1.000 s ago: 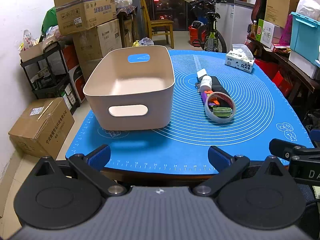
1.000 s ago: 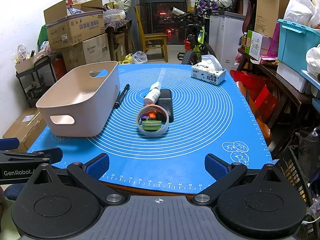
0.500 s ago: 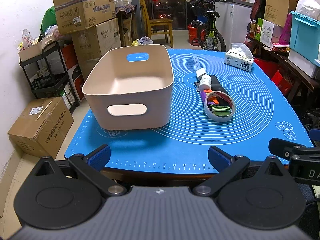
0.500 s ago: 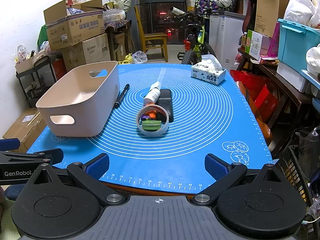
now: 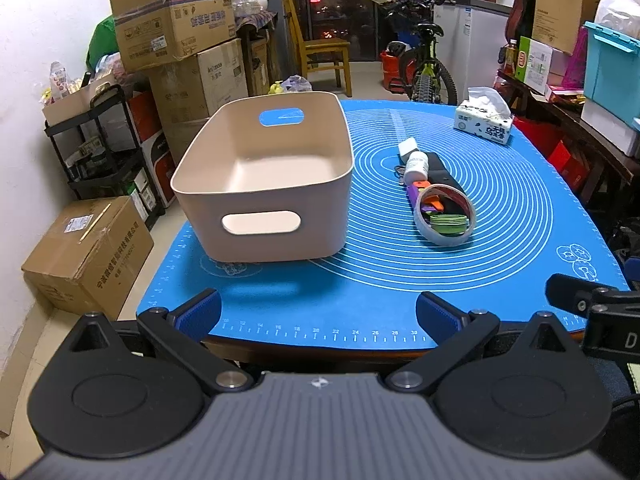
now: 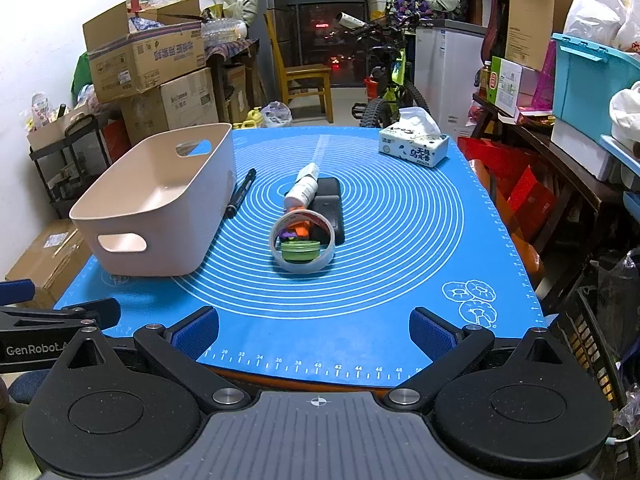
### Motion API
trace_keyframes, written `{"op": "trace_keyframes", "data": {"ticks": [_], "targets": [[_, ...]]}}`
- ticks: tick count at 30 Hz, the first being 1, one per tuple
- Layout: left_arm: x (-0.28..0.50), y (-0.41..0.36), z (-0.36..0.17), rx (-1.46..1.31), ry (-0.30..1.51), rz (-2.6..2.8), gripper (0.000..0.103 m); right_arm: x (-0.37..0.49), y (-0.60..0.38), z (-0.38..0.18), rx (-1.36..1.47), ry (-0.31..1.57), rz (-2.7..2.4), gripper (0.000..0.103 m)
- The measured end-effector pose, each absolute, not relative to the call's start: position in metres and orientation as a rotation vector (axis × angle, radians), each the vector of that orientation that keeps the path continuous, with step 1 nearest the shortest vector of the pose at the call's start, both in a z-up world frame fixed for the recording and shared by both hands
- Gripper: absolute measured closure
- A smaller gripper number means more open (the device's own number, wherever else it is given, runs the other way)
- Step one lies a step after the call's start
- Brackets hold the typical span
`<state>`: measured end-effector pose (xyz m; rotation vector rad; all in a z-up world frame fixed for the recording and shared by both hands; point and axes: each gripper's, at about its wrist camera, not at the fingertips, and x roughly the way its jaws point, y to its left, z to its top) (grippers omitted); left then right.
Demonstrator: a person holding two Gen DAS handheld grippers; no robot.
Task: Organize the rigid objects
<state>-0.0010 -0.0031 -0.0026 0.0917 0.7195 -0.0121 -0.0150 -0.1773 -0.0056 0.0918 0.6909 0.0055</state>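
Note:
An empty beige bin (image 5: 264, 184) (image 6: 160, 204) stands on the left of the blue mat (image 5: 500, 216) (image 6: 400, 248). At mid-mat lie a tape roll (image 5: 444, 216) (image 6: 302, 246) holding a green tin (image 6: 300, 249) and small orange and purple items, a white bottle (image 5: 416, 166) (image 6: 302, 192), a black flat case (image 6: 327, 208) and a black pen (image 6: 240, 192). My left gripper (image 5: 318, 314) is open and empty at the near edge, in front of the bin. My right gripper (image 6: 314, 330) is open and empty at the near edge, in front of the tape roll.
A tissue pack (image 5: 484, 122) (image 6: 414, 146) sits at the mat's far right. Cardboard boxes (image 5: 84, 256) and a shelf cart (image 5: 104, 148) stand left of the table. A bicycle (image 6: 384, 92), a chair (image 6: 304, 76) and cluttered shelves (image 6: 560, 128) lie beyond and right.
The left gripper's view has shifted slightly, with the bin and mat a touch lower and left in frame. The right gripper has not moved. Both stay open.

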Motion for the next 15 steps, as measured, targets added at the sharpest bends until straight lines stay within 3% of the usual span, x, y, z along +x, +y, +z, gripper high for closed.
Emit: {"op": "trace_keyframes", "data": {"ticks": [15], "targets": [[0.037,0.017,0.027,0.11,0.679,-0.039,0.001,0.028,-0.187,0.015,0.163,0.631,0.038,0.002]]}}
